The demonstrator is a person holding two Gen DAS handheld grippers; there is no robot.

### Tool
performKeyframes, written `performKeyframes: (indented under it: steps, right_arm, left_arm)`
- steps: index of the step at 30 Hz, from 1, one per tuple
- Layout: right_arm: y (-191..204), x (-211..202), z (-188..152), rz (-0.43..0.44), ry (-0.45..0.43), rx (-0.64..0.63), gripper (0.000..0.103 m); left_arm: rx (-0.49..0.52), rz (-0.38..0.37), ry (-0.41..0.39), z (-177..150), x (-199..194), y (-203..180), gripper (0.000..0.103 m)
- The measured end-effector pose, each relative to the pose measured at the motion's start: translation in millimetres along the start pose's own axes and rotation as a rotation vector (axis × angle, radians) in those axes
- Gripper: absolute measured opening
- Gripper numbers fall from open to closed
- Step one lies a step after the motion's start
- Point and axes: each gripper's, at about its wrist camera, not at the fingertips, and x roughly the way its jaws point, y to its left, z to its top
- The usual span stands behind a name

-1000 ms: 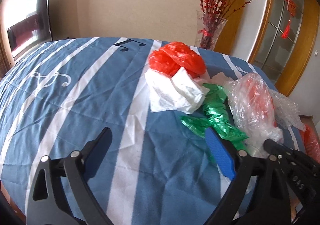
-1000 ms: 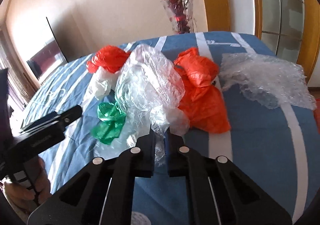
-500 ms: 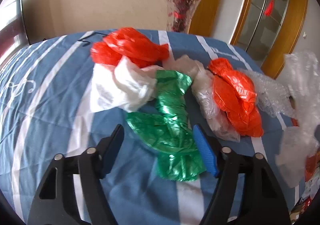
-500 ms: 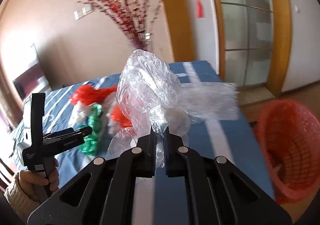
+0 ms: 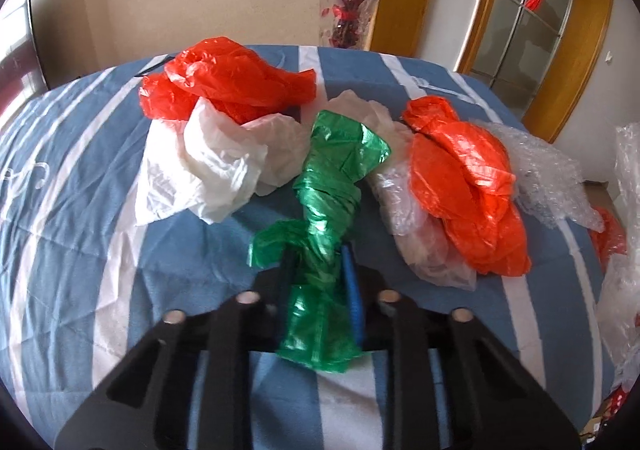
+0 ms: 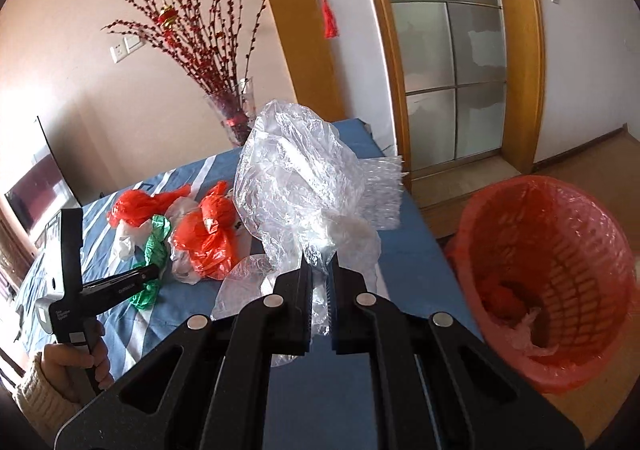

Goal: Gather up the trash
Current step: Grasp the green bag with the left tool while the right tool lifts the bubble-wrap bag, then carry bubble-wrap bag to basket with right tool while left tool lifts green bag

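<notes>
Left wrist view: the left gripper [image 5: 320,282], having just been closing, is clamping the green bag [image 5: 328,210] on the tabletop [image 5: 80,218]. Beside the red basket [image 6: 548,282], the right gripper [image 6: 320,286] is pinching the clear bag [image 6: 296,186].

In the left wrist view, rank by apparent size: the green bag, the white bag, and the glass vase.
1. white bag and green bag: look about alike; the green one is nearer the camera and clamped in the left gripper, so I won't rank them.
2. glass vase: smallest, also farthest.
</notes>
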Motion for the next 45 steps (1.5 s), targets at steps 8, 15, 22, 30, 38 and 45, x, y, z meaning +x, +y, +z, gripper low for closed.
performKeyframes:
  steps: [8,15,22,30,38,45]
  right_arm:
    - [-14,-13,2,-0.026,-0.028,0.028,0.007]
    - [-27,-23,5,-0.055,-0.057,0.052,0.007]
    - [-40,-31,4,-0.086,-0.076,0.068,0.007]
    - [-58,-39,4,-0.122,-0.095,0.096,0.007]
    - [-80,-46,2,-0.163,-0.107,0.129,0.007]
    - [-103,-53,0,-0.209,-0.123,0.163,0.007]
  left_arm:
    - [-0.016,-0.065,-0.043,-6,-29,4,0.016]
    - [0.000,-0.130,-0.101,1,-62,-12,0.016]
    - [0.054,-0.218,-0.124,5,-81,-50,0.016]
    - [0.113,-0.300,-0.110,3,-84,-96,0.016]
    - [0.165,-0.390,-0.077,-3,-80,-143,0.016]
    - [0.210,-0.456,-0.046,-8,-73,-183,0.016]
